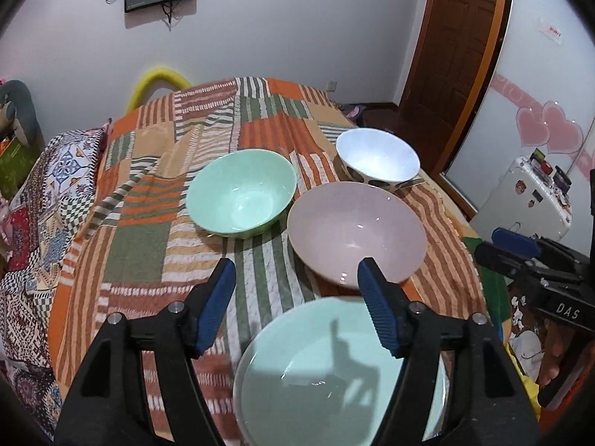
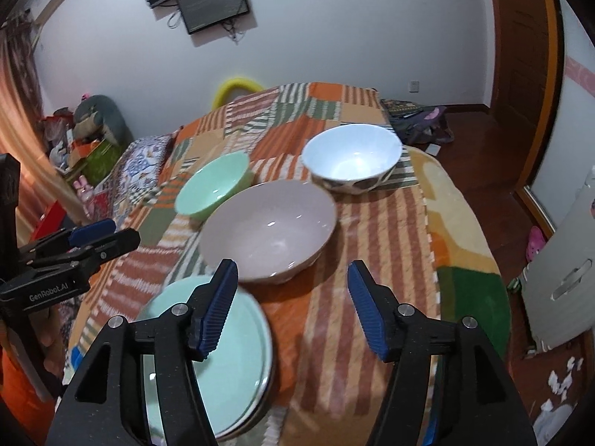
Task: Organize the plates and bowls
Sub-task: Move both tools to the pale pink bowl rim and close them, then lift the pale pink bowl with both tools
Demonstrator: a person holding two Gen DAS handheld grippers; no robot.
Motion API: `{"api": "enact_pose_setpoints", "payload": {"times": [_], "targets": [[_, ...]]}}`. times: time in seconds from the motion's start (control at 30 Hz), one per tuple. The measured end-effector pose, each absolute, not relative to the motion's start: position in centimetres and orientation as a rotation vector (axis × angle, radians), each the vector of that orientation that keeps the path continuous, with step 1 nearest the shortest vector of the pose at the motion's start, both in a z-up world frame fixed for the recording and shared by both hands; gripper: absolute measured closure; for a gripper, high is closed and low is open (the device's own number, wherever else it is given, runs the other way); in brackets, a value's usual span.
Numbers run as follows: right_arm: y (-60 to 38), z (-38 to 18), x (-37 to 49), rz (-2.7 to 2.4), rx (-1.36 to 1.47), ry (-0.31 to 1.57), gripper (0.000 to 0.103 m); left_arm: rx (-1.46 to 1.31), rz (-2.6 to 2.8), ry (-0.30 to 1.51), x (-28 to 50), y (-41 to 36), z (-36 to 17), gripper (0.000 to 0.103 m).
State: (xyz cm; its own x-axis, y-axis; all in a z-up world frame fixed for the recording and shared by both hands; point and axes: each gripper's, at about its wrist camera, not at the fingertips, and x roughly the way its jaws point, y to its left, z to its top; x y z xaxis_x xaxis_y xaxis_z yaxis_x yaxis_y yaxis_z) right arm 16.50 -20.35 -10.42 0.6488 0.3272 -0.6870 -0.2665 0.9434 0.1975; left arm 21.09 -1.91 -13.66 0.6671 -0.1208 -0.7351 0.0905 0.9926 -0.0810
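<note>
Hovering both grippers, left [image 1: 296, 278] and right [image 2: 292, 280], part-open and empty over the bed's near edge, we judged the mint plate stack [image 2: 230, 334] placed there; next, nest the pink bowl [image 1: 357, 230] mid-bed.

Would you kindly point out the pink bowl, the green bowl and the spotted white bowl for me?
pink bowl [image 1: 353, 226], left wrist view, on its inner wall.
green bowl [image 1: 241, 193], left wrist view, on its inside bottom.
spotted white bowl [image 2: 351, 156], right wrist view, on its inner wall.
</note>
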Motion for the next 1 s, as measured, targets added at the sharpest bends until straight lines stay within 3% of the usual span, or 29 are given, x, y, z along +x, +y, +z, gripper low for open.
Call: {"api": "enact_pose_setpoints", "payload": {"times": [0.33, 0.6, 0.77, 1.0], "targets": [[-20.3, -13.4, 22.1, 0.323, 0.111, 0.861, 0.045, -0.070, -0.125, 0.910, 27.2, -1.5, -17.8, 0.037], [-20.0, -15.8, 24.2, 0.336, 0.138, 0.927, 0.045, -0.063, -0.160, 0.976, 29.7, -1.8, -20.8, 0.075], [-20.1, -16.7, 24.6, 0.356, 0.165, 0.970, 0.065, -0.077, -0.177, 0.982, 30.1, -1.9, -21.6, 0.083], [-19.9, -16.9, 24.6, 0.387, 0.182, 0.994, 0.081, -0.051, -0.191, 0.992, 30.1, -2.6, -21.8, 0.087]]}}
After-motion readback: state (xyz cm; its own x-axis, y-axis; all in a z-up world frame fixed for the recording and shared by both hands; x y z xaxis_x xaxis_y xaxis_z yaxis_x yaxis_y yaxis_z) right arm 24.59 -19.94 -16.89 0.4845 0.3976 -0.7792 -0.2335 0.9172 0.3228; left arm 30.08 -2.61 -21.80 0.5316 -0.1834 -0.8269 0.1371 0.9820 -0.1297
